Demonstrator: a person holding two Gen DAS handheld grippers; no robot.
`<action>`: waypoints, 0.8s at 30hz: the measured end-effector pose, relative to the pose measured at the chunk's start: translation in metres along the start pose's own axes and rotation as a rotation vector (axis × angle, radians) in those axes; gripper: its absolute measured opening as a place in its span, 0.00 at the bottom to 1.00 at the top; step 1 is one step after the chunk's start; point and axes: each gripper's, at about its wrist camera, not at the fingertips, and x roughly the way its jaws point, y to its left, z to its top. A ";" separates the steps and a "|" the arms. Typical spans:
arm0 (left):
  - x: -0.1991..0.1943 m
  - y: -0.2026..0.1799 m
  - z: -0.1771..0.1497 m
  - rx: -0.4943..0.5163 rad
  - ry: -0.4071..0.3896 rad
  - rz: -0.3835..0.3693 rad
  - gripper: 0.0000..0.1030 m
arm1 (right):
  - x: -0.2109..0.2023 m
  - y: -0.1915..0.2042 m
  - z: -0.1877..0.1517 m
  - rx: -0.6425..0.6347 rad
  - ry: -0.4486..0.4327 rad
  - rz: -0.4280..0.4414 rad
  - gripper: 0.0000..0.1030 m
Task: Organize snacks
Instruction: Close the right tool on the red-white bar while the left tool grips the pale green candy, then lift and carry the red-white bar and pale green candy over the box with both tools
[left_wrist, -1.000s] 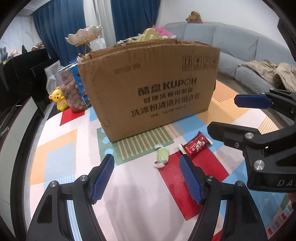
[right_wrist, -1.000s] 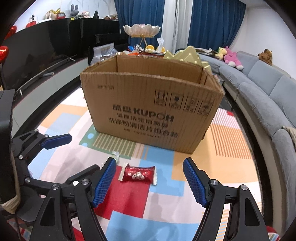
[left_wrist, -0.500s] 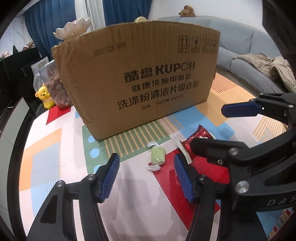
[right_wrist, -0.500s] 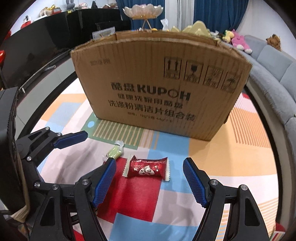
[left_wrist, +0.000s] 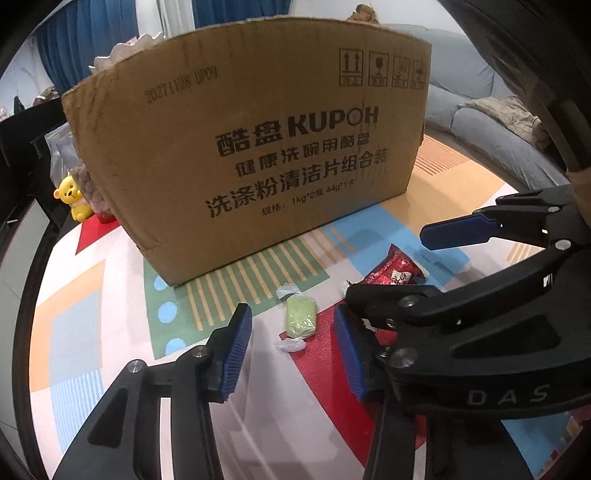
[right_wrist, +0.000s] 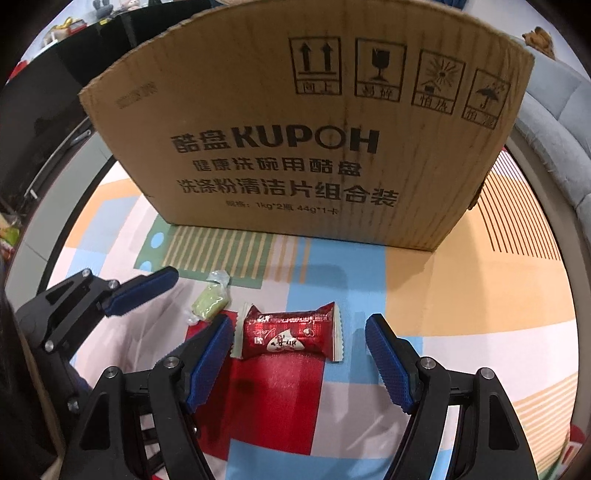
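The left gripper (left_wrist: 291, 350) hangs low over the patterned worktop (left_wrist: 74, 332) with its jaws apart, and the green candy (left_wrist: 301, 319) lies flat between the blue fingertips (left_wrist: 236, 349), touching neither. In the left wrist view the cardboard box (left_wrist: 243, 155) stands upright at twelve o'clock from that candy, close behind it. The right gripper (left_wrist: 384, 266) crosses in from three o'clock, its lower finger lying over part of the red candy (left_wrist: 393, 271).

In the right wrist view the right gripper (right_wrist: 299, 354) also has its jaws apart, with the red candy (right_wrist: 290, 336) lying flat between them on the red patch of the worktop (right_wrist: 480, 295). The wrapper's left end sits just beside the left fingertip (right_wrist: 212, 350); whether they touch is unclear. The green candy (right_wrist: 210, 302) lies at ten o'clock from the red one, and the left gripper (right_wrist: 173, 299) straddles it. The box (right_wrist: 306, 129) fills twelve o'clock. A yellow bear toy (left_wrist: 74, 199) stands at the box's left corner.
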 end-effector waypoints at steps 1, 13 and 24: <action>0.002 0.000 0.000 0.000 0.004 0.002 0.43 | 0.001 0.000 0.000 -0.001 0.006 -0.003 0.73; 0.005 -0.006 0.000 0.008 0.005 0.013 0.32 | 0.018 0.004 0.002 0.005 0.016 -0.006 0.59; 0.003 -0.014 0.000 0.009 0.006 0.011 0.18 | 0.015 0.003 0.001 0.000 0.001 -0.012 0.50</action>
